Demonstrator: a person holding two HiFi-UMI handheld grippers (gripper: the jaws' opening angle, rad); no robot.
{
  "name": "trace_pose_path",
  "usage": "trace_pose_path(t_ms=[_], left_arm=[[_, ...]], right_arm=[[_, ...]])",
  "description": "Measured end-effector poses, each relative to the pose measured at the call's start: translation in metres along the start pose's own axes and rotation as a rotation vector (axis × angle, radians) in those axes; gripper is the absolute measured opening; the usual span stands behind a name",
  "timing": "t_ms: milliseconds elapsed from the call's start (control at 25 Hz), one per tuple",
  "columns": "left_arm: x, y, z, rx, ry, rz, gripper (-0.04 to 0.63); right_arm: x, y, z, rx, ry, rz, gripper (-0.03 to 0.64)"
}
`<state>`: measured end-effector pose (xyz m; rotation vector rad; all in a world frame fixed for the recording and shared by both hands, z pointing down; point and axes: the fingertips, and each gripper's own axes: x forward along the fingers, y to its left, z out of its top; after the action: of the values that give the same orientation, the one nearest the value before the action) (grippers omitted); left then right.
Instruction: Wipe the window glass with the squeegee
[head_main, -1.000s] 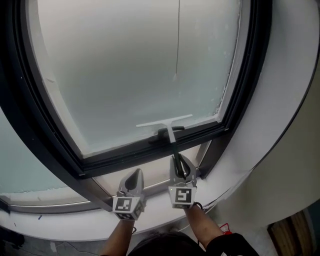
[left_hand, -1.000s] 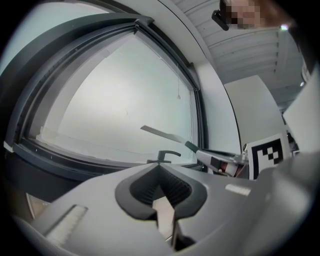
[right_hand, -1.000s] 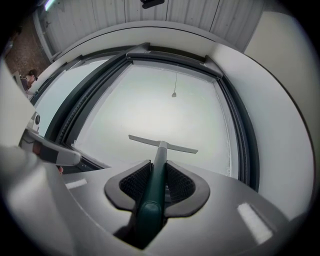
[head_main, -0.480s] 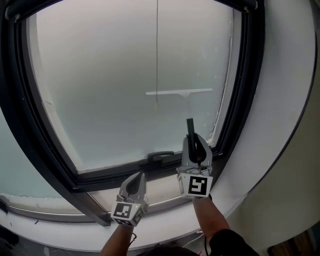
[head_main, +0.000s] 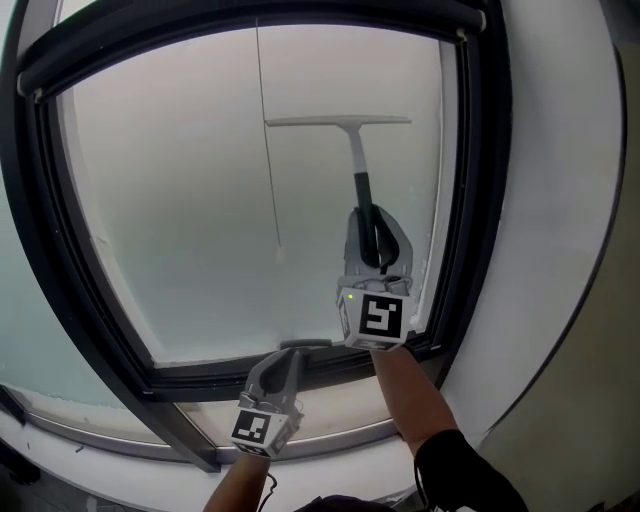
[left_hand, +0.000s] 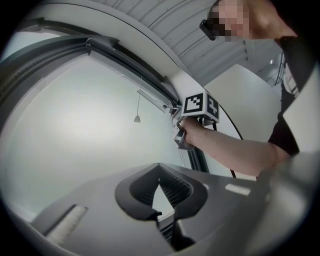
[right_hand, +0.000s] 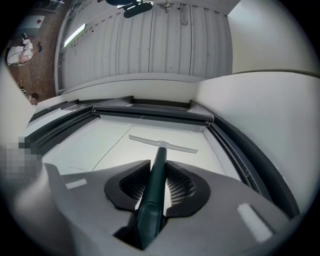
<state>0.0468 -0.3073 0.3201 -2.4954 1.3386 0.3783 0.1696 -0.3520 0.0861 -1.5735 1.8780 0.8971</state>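
— Squeegee (head_main: 356, 160) is up high, then?

— In the head view, yes. Its blade lies level on the glass (head_main: 180, 200), near the top edge and toward the right-hand corner, with its right end just beside the frame (head_main: 482, 200). I'd guess that's where a downward pull would begin. The right gripper (head_main: 368, 222) has the dark handle from below, with the arm stretched up and the forearm rising from the window's bottom edge.

— And the other one?

— The left gripper (head_main: 286, 360) hangs low by the bottom edge of the frame, pointing up at the pane, out of the way. A thin cord (head_main: 268, 150) hangs down the pane to the left of the blade.

— What does the left gripper view tell you?

— Its jaws are together, with only a sliver of light between the pads and nothing in them. Beyond them the right forearm reaches up along the right edge, wrist roughly straight.

— The right gripper view?

— The jaws are clamped snugly on the handle. It runs straight out between the ribbed pads to the blade, which lies crosswise just under the top edge. With the handle in line with the gripper like that, I reckon the blade can be pressed evenly.
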Motion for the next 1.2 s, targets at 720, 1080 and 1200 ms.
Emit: trace_pose_path(t_ms=[720,1080,1200], left_arm=[[0.007,0.016,0.009,0.007,-0.017,0.058,-0.002],[0.011,0.026,0.003,-0.035,0.005,0.061,-0.002],[0.012,0.027,0.002,-0.038,0.008,0.056,-0.002]], right_arm=[[0.018,0.005,-0.019,-0.077,0.015,-0.003,0.097],[0.005,0.011,-0.024,-0.07,0.001,-0.022,0.097],[-0.001,0.012,-0.027,-0.084,0.013,-0.023,0.097]])
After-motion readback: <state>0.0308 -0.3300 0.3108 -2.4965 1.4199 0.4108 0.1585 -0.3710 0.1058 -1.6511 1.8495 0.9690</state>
